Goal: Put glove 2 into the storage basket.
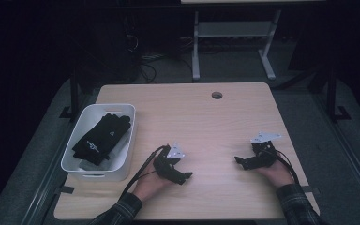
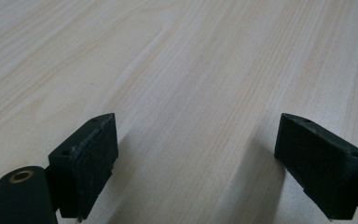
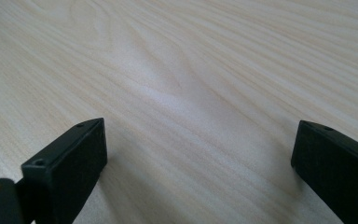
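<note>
A white plastic bin stands at the table's left side with black gloves lying in it. My left gripper rests low over the wood just right of the bin, pointing right. In the left gripper view my left gripper stands open, with bare wood between its black pads. My right gripper sits at the table's right side, pointing left. In the right gripper view my right gripper is open too, its pads spread wide over bare wood.
The light wooden table has a round cable hole near its far edge. Cables trail from both grippers toward the front edge. A metal desk frame stands on the dark floor beyond the table.
</note>
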{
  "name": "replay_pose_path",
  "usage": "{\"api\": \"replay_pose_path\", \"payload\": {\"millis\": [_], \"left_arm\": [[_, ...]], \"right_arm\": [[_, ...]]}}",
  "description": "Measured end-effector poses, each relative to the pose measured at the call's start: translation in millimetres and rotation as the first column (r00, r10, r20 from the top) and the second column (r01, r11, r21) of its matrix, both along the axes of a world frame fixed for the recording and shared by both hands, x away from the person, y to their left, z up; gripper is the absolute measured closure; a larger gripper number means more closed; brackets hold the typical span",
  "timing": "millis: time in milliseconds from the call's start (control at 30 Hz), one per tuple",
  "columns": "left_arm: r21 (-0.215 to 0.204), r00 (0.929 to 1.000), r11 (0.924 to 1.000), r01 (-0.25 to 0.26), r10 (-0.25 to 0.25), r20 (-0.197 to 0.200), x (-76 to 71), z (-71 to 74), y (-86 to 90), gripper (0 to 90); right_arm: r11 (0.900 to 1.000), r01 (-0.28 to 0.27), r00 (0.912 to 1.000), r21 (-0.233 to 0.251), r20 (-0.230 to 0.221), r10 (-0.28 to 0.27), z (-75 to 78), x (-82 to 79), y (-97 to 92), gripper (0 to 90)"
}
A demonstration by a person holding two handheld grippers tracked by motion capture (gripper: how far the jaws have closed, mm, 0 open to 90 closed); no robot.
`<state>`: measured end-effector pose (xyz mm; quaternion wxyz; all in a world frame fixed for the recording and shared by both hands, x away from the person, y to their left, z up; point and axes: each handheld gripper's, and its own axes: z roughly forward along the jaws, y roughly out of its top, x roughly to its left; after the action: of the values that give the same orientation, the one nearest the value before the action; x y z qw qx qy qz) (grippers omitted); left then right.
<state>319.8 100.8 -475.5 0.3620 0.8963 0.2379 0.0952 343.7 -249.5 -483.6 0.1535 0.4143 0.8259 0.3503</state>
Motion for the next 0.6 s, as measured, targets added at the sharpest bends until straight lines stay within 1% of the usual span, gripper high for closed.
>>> {"api": "replay_pose_path", "payload": {"millis": [67, 133, 167, 600], "left_arm": [[-0.007, 1.0000, 1.0000, -0.002, 0.002, 0.004, 0.1, -0.7, 0.5, 12.3], [-0.028, 0.9999, 0.9996, 0.004, -0.003, 0.016, -0.5, -2.8, 1.2, 12.3], [-0.031, 0.9999, 0.9995, 0.004, -0.004, 0.015, -0.5, -3.1, 1.2, 12.2], [-0.030, 0.9997, 0.9994, 0.018, -0.018, 0.014, -0.3, -3.1, 1.1, 12.3]], "right_arm": [[1.0000, -0.001, 1.0000, 0.000, 0.001, 0.001, 0.0, 0.0, 0.0, 3.2], [1.0000, -0.001, 1.0000, 0.000, 0.001, 0.001, 0.0, 0.0, 0.0, 3.2], [1.0000, -0.002, 1.0000, 0.000, 0.001, 0.002, -0.1, 0.0, 0.0, 3.2], [1.0000, -0.004, 1.0000, -0.001, 0.001, 0.004, 0.0, -0.2, 0.3, 3.2]]}}
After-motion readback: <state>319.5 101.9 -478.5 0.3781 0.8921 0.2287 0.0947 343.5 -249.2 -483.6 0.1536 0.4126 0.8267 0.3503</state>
